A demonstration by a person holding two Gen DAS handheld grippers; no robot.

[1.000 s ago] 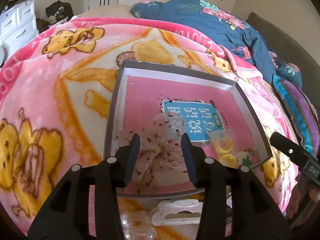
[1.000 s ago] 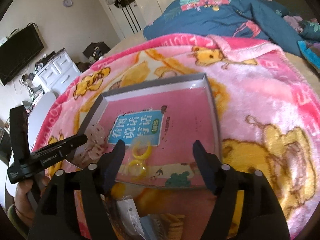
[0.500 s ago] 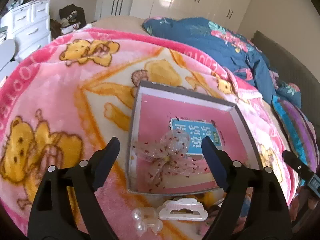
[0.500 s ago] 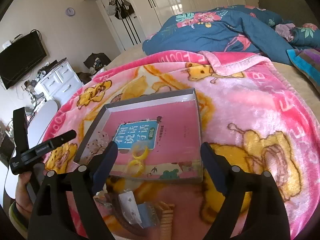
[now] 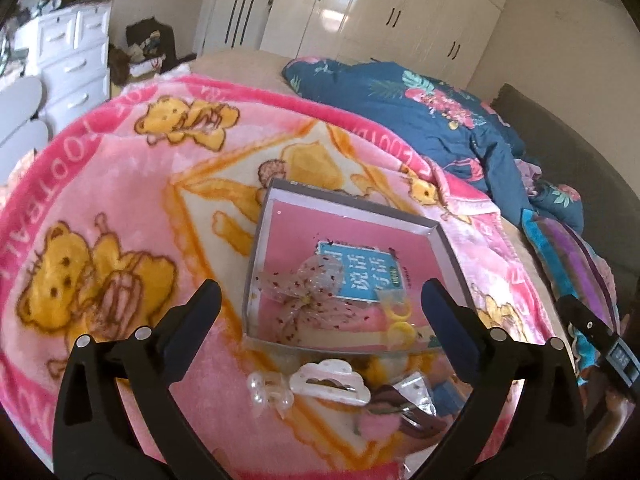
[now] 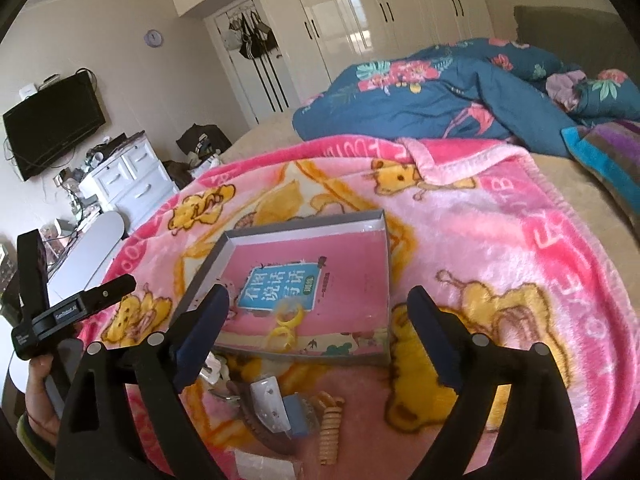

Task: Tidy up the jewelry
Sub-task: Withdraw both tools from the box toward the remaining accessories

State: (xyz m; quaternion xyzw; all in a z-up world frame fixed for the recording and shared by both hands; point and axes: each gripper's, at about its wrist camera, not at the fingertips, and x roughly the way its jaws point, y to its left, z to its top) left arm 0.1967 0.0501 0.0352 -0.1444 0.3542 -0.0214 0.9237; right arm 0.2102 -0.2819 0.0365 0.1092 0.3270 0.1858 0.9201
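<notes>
A shallow grey box (image 5: pixel 256 248) (image 6: pixel 308 228) with a pink book in it lies on a pink bear blanket. Inside lie a sheer spotted bow (image 5: pixel 308 300) and two yellow rings (image 5: pixel 400 322) (image 6: pixel 286 326). In front of the box on the blanket lie a white claw clip (image 5: pixel 328 378), a clear bow clip (image 5: pixel 268 394), a pink pompom (image 5: pixel 378 426), a beige spiral hair tie (image 6: pixel 330 428) and other clips (image 6: pixel 272 404). My left gripper (image 5: pixel 320 308) is open and empty, raised above the box's near edge. My right gripper (image 6: pixel 318 320) is open and empty, also above that edge.
A blue floral duvet (image 5: pixel 420 120) is heaped at the far side of the bed. A striped pillow (image 5: pixel 572 264) lies at the right. A white dresser (image 6: pixel 128 180) and a wall television (image 6: pixel 52 124) stand to the left, wardrobes behind.
My left gripper has let go of the sheer bow, opened wide and pulled back and up; the bow now lies in the box. My right gripper has also drawn back and up.
</notes>
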